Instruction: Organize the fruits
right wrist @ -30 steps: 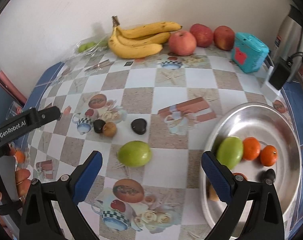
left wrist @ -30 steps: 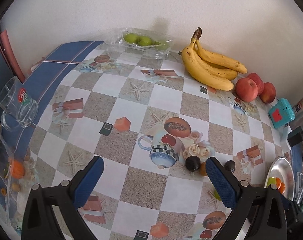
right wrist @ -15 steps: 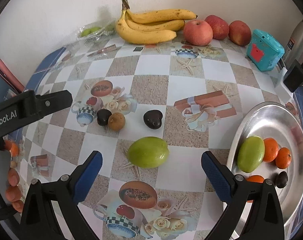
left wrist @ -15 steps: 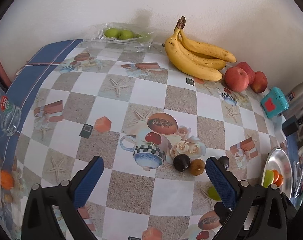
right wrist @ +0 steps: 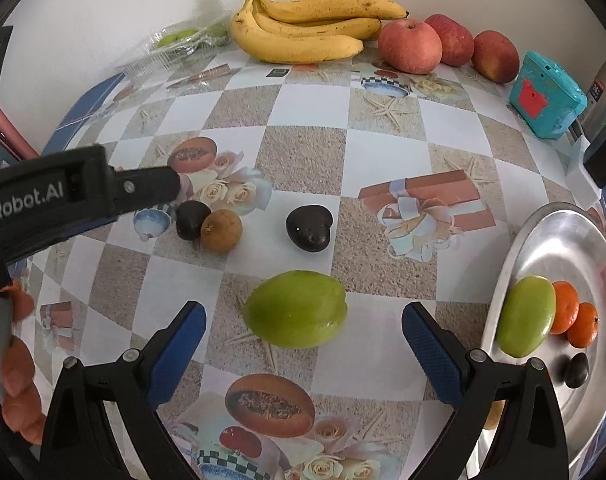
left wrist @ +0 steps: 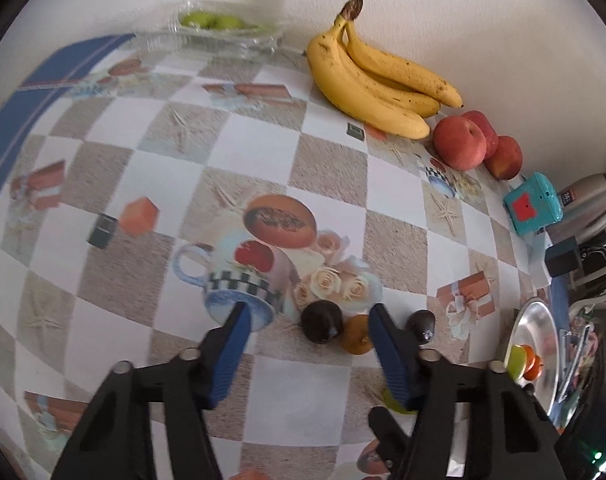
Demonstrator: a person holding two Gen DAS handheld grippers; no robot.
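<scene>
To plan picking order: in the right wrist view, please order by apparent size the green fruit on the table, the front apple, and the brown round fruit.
1. green fruit, though nearest the camera
2. front apple
3. brown round fruit

the tray [right wrist: 575,240] at three o'clock is shiny metal; the tablecloth [right wrist: 311,160] looks like smooth printed plastic; the clear box [left wrist: 223,38] at eleven is glossy plastic; the mango [right wrist: 296,309] has smooth skin.

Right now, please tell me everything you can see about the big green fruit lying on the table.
The green fruit is oval, smooth and slightly glossy, with one pointed end to the right. It lies on its side on the checkered tablecloth, touching nothing else. It sits ahead of the open right claw, centred between its blue pads, not gripped.
</scene>
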